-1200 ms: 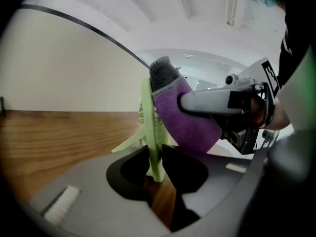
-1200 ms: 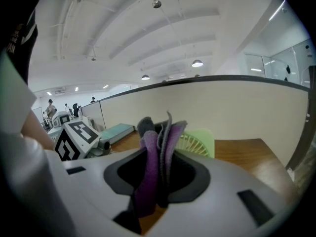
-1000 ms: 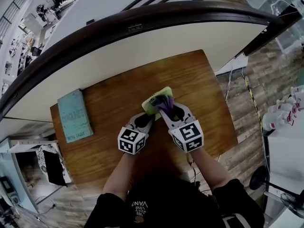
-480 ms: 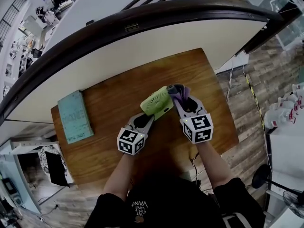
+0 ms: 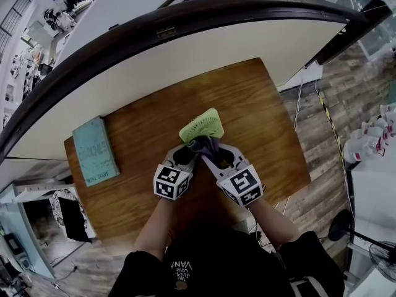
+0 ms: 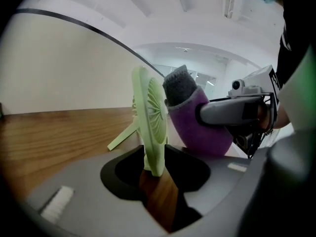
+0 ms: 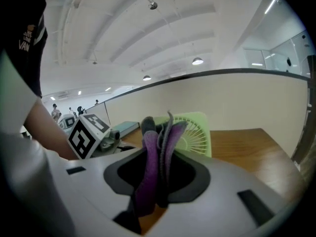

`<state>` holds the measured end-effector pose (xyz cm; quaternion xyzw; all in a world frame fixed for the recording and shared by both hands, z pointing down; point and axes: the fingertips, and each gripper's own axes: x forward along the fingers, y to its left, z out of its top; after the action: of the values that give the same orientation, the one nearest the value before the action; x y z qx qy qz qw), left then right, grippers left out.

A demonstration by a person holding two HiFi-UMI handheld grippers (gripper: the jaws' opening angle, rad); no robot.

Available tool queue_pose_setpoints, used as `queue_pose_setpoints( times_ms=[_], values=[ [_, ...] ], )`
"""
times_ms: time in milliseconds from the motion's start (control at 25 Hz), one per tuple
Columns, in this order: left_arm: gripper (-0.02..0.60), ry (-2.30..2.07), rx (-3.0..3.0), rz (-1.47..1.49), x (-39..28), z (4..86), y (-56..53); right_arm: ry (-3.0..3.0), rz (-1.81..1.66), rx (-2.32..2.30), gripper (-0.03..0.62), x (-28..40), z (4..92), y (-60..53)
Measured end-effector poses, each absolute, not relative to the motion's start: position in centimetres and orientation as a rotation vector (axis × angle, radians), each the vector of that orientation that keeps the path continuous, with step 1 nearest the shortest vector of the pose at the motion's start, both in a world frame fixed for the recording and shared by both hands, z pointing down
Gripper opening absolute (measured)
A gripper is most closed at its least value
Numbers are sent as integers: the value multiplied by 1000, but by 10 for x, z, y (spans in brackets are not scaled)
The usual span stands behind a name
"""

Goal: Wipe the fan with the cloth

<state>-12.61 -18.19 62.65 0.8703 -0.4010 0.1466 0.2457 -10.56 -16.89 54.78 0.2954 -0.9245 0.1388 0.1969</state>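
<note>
The left hand-held gripper [image 5: 185, 156], its jaws just opened loose around the fan [image 5: 202, 125], guards it upright on the counter [image 5: 253, 104]. The right hand-held gripper [image 5: 211, 148] pinches the cloth [image 7: 153, 154] against its grille.

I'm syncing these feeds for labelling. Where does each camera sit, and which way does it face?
Head view: on the person's head, facing steeply down at the table; both forearms, left gripper and right gripper show.
Left gripper view: on the left gripper, looking along its jaws, just opening, fan between them; right gripper beyond.
Right gripper view: on the right gripper, looking along jaws shut on the cloth; left gripper at left.
Both gripper views show fan and cloth.
</note>
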Motion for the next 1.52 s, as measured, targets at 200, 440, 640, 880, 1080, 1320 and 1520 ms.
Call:
queue_pose_setpoints(
  times_ms=[200,440,640,880,1080,1320,1520],
  values=[
    [95,-1101,2391,432,-126,628,-183,-2578,363,776,117,-118,559,-168],
    [91,-1076,2402,431,-124,626,-182,-2541,360,826,117,-105,567,-181],
    [89,-1067,2399,426,-125,628,-181,-2494,360,909,117,-84,574,-196],
    [84,-1063,2398,414,-126,626,-181,-2419,418,1082,117,-44,582,-226],
    [84,-1058,2397,421,-126,628,-181,-2341,514,1215,117,-16,595,-247],
    [87,-1066,2396,421,-126,628,-181,-2337,537,1237,117,-13,595,-243],
    [100,-1105,2364,339,-135,619,-184,-2374,512,1166,117,-22,587,-214]
  ],
)
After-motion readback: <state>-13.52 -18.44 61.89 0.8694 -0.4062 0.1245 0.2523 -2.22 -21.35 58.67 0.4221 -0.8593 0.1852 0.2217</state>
